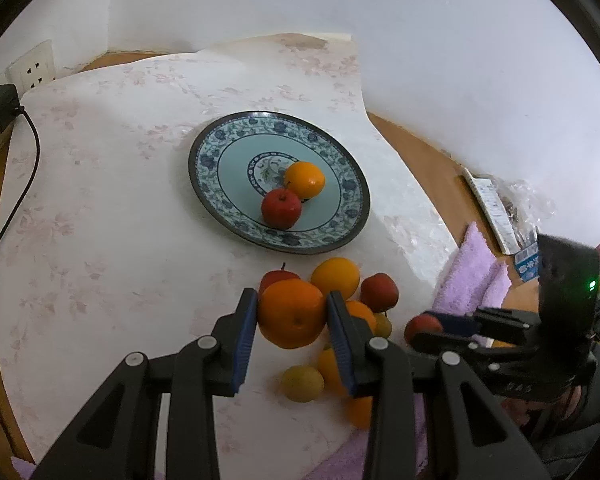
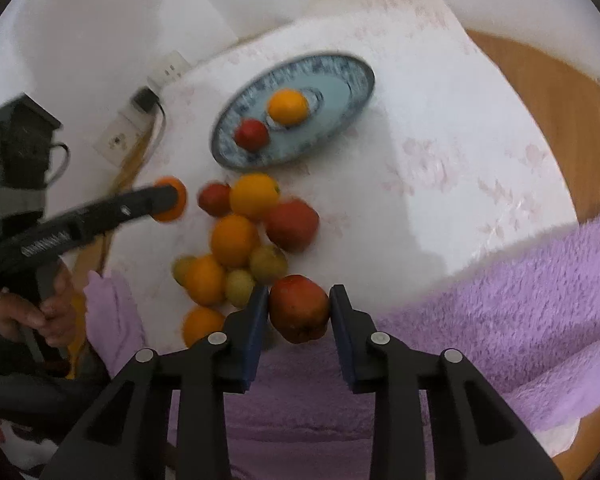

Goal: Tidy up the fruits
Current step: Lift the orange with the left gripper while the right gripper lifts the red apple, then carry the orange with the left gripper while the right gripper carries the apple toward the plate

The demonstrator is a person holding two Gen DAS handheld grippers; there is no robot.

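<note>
Both claws are loaded right now: my left gripper (image 1: 292, 320) is clamped on an orange (image 1: 291, 314), blue pads pressed to its flanks and the fruit lifted clear of the cloth, while my right gripper (image 2: 299, 312) has a red apple (image 2: 299, 307) between its jaws, and I read the pads as closed on its sides, since it hangs at the near edge of the pile with nothing obvious under it. That view is a little blurred, so I won't swear to how firm the contact is. The plate (image 1: 352, 216) sits beyond the heap on the white flowered tablecloth (image 1: 100, 200), and it already carries one orange and one red apple side by side near its centre, which tells me where these two are meant to go. The loose pile (image 2: 240, 248) lies between me and the plate: oranges, red apples and a few small yellow-green fruits touching one another, bunched so they don't roll. I'm gripping across the widest part of each fruit because round, smooth skin slips out of a high pinch. A purple towel (image 2: 520, 300) lies at the near right edge of the table, out of the way. My guess is the next job is carrying both to the plate, setting them down gently so nothing there gets knocked rolling.
</note>
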